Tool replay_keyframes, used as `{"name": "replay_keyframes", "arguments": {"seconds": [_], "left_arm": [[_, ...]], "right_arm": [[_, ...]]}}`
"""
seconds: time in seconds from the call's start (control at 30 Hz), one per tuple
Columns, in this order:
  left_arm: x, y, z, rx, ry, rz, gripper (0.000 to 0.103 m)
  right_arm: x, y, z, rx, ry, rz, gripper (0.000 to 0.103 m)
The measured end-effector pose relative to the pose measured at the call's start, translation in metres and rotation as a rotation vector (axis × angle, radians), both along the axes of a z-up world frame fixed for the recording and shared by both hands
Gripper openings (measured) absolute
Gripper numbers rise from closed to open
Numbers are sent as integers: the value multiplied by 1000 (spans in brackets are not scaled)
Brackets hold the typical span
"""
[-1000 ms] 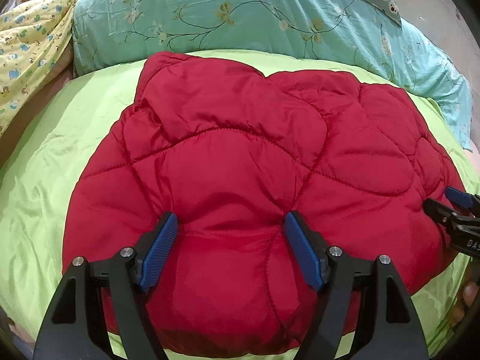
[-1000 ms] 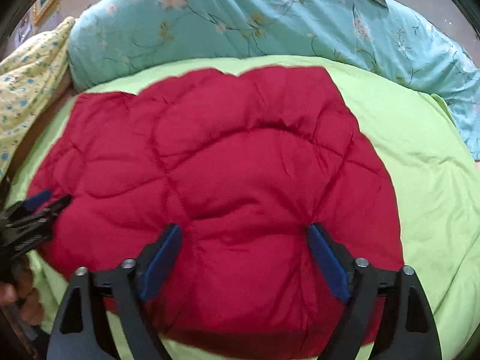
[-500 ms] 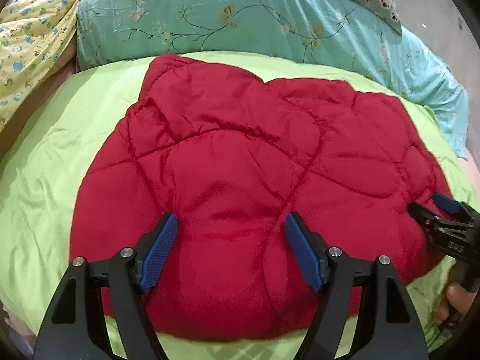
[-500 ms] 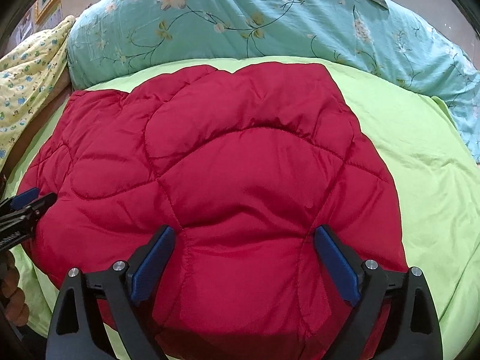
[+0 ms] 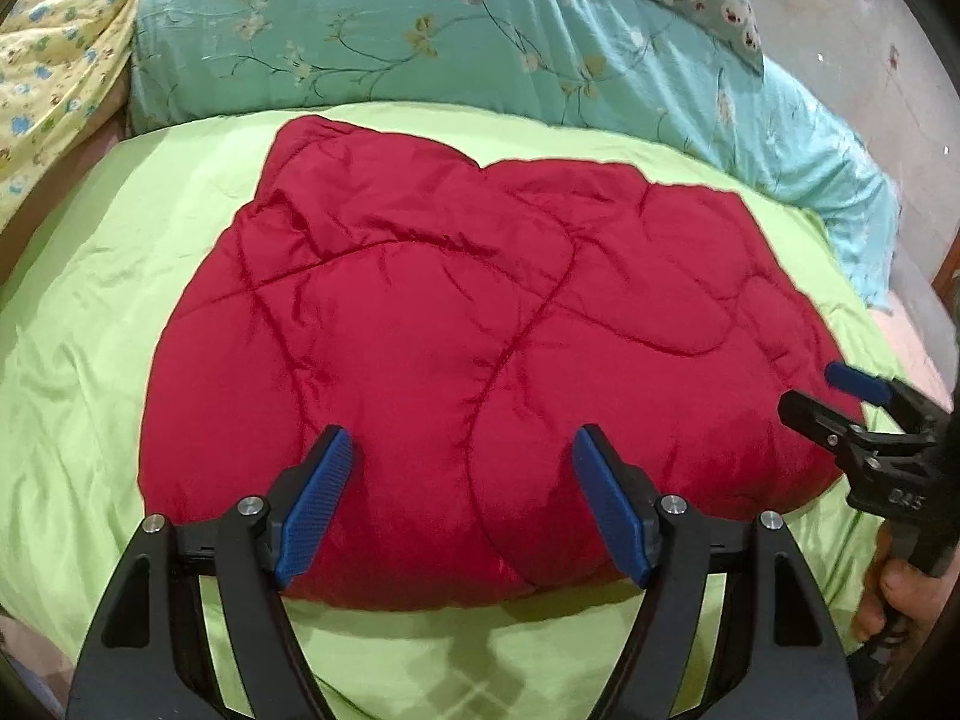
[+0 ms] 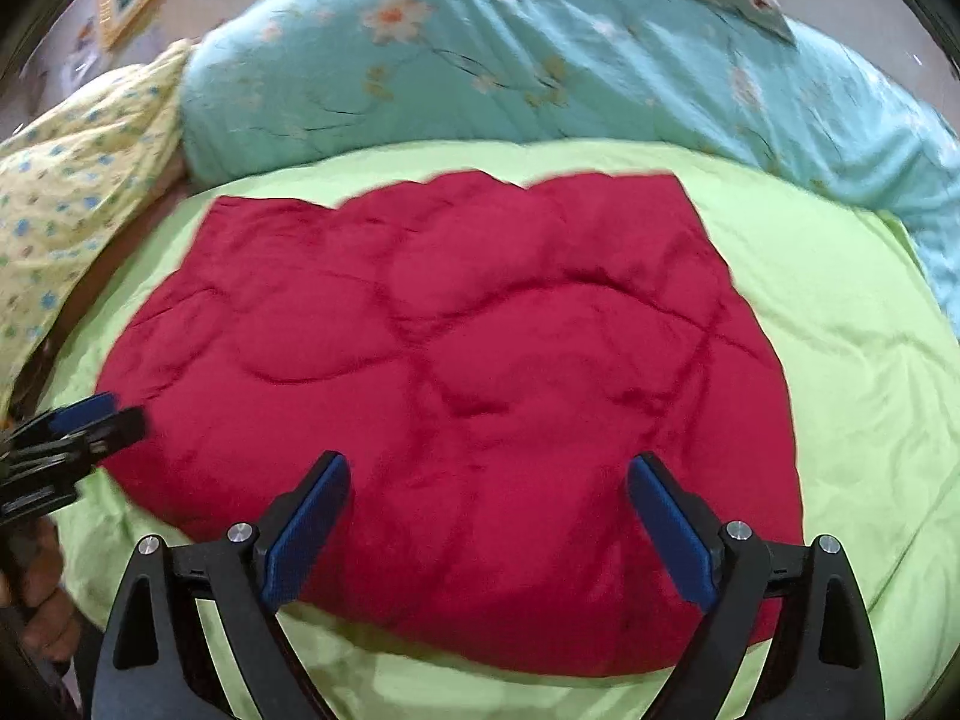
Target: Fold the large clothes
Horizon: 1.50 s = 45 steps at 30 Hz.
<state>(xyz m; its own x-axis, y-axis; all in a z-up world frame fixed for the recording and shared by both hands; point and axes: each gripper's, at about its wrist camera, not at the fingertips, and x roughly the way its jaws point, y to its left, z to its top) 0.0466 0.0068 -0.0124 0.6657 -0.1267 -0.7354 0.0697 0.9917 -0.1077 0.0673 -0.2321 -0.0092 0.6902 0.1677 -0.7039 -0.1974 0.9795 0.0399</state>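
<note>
Holding both grippers spread wide above the folded red jacket (image 5: 480, 348).

We see the left gripper (image 5: 462, 498) with its blue pads far apart, gripping nothing, over the jacket's near edge. The jacket lies on the green sheet (image 5: 78, 360). Our right gripper (image 6: 486, 528) is just as wide, also empty.

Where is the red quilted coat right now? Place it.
The red quilted coat lies centred in both wrist views on the green bedsheet, in front of the teal floral duvet.
</note>
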Motion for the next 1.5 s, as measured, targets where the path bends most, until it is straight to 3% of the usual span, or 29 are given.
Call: {"name": "replay_keyframes", "arguments": {"seconds": [0.17, 0.4, 0.9, 1.1, 1.5], "left_arm": [[19, -7, -13, 63, 33, -28, 87], [43, -1, -20, 56, 72, -29, 95], [50, 1, -24, 57, 111, -21, 98], [52, 2, -23, 57, 120, -21, 98], [57, -1, -23, 70, 132, -17, 100]], "right_arm": [[27, 9, -23, -47, 66, 2, 96], [58, -13, -29, -54, 82, -56, 96], [65, -20, -38, -38, 116, -66, 99], [58, -21, -21, -55, 92, -80, 97], [71, -28, -45, -11, 128, -64, 103]]}}
